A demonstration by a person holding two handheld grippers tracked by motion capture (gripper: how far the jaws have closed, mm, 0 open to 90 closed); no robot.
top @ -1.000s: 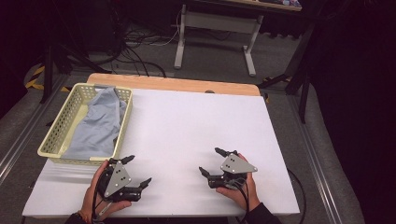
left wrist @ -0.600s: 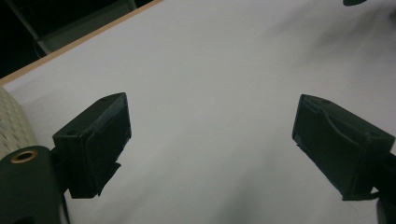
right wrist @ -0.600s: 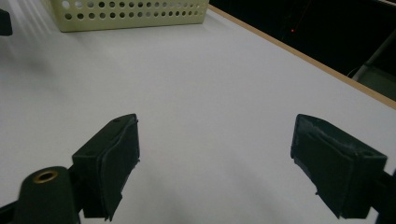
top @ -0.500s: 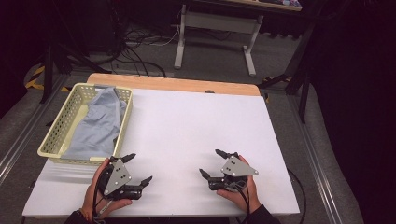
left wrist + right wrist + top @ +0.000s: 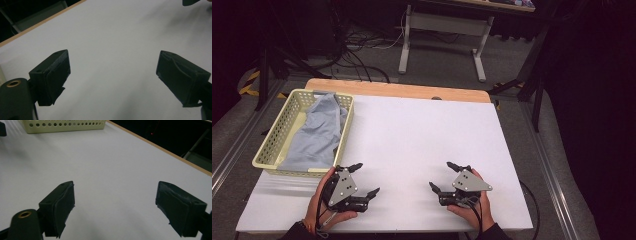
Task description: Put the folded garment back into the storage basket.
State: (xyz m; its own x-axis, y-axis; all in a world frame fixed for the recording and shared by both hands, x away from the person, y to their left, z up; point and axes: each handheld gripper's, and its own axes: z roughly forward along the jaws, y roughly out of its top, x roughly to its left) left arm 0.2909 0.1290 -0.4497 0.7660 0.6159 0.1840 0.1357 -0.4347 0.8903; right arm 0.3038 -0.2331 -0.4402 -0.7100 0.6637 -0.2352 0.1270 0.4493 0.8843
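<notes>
My left gripper rests low over the white table near its front edge, held in a hand, jaws wide open and empty. My right gripper sits to its right, also hand-held, open and empty, jaws pointing toward the left one. In the left gripper view the left gripper has only bare table between its jaws. The right gripper view has the right gripper spread wide over bare table. A pale yellow perforated basket at the table's left holds a crumpled grey-blue cloth.
The basket's wall appears far off in the right gripper view. A tip of the other gripper shows in the left gripper view. A wooden strip edges the table's far side. Desk legs and cables stand on the floor behind.
</notes>
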